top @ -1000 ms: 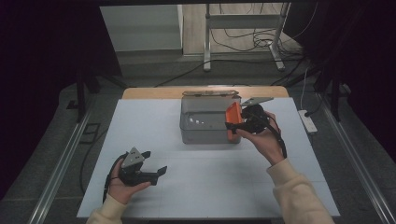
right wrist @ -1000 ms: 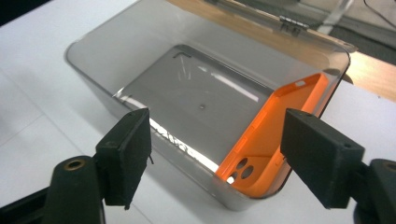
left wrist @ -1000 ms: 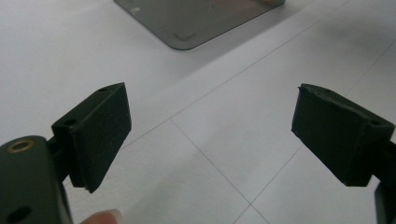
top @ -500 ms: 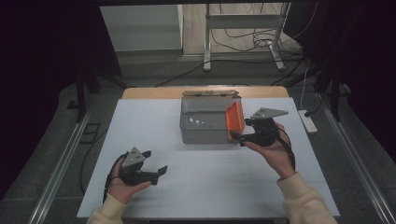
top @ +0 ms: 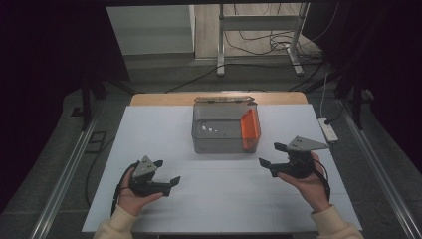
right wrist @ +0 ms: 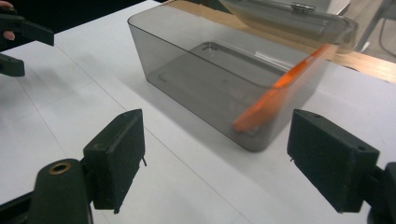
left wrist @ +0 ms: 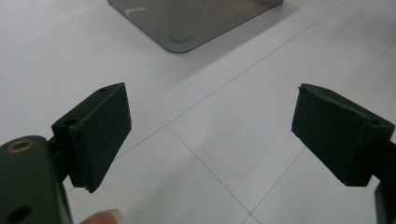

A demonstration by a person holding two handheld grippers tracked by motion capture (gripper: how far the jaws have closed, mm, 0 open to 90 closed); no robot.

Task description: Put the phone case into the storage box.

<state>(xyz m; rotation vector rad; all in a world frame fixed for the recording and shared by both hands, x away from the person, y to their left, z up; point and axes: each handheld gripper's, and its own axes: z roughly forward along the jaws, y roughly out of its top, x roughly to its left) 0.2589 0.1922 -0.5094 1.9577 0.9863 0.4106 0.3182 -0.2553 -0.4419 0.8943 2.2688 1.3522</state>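
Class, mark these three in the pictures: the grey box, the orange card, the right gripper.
grey box (top: 219, 142): high view, its front wall.
orange card (top: 250, 127): high view, middle of its face, leaning inside the box.
right gripper (top: 271, 154): high view, midway between its fingertips.

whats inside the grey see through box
One orange flat piece leans against the right end wall inside the grey box. The rest of its floor looks bare. The lid is open behind it.
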